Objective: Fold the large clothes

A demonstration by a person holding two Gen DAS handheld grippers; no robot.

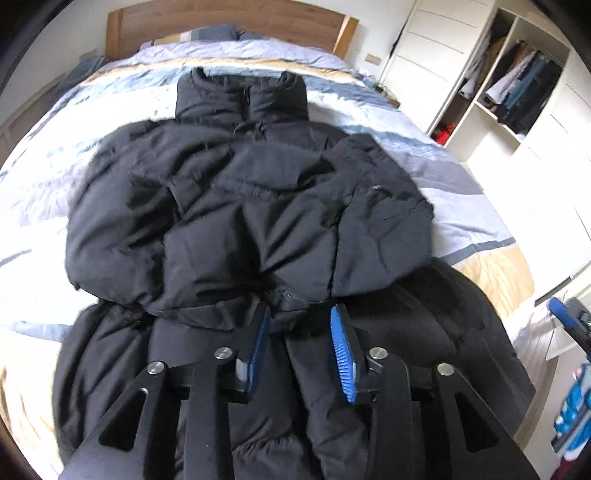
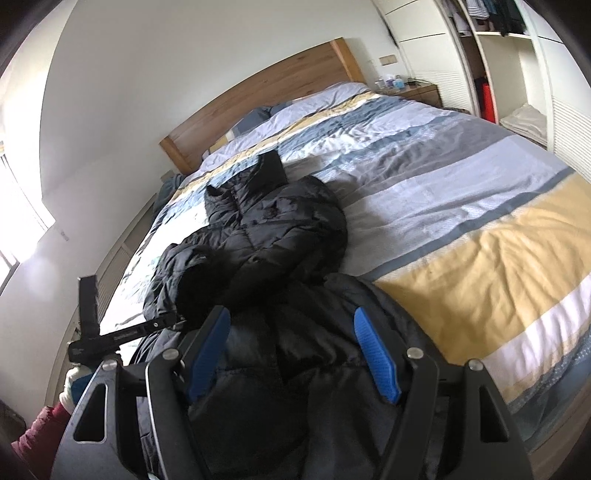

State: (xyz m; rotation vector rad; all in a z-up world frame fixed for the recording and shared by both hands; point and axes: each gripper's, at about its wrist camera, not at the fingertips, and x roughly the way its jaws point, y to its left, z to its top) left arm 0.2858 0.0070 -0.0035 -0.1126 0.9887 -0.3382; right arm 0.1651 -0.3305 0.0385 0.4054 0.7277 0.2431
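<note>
The black puffer jacket (image 1: 243, 206) lies collar-up along the striped duvet (image 1: 476, 229) toward its foot edge, bulky, soft and slippery, so it is probably best pinched at the hem, above which the left gripper (image 1: 301, 350) and right gripper (image 2: 291, 354) hover wide apart, holding nothing.

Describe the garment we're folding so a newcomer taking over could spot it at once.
Start from the wide bed with the striped duvet and wooden headboard. Lying along its middle, collar toward the headboard, is the black puffer jacket. It is the only dark, quilted, bulky thing on the pale blue, white and yellow stripes, with both sleeves already folded across its chest.
</note>
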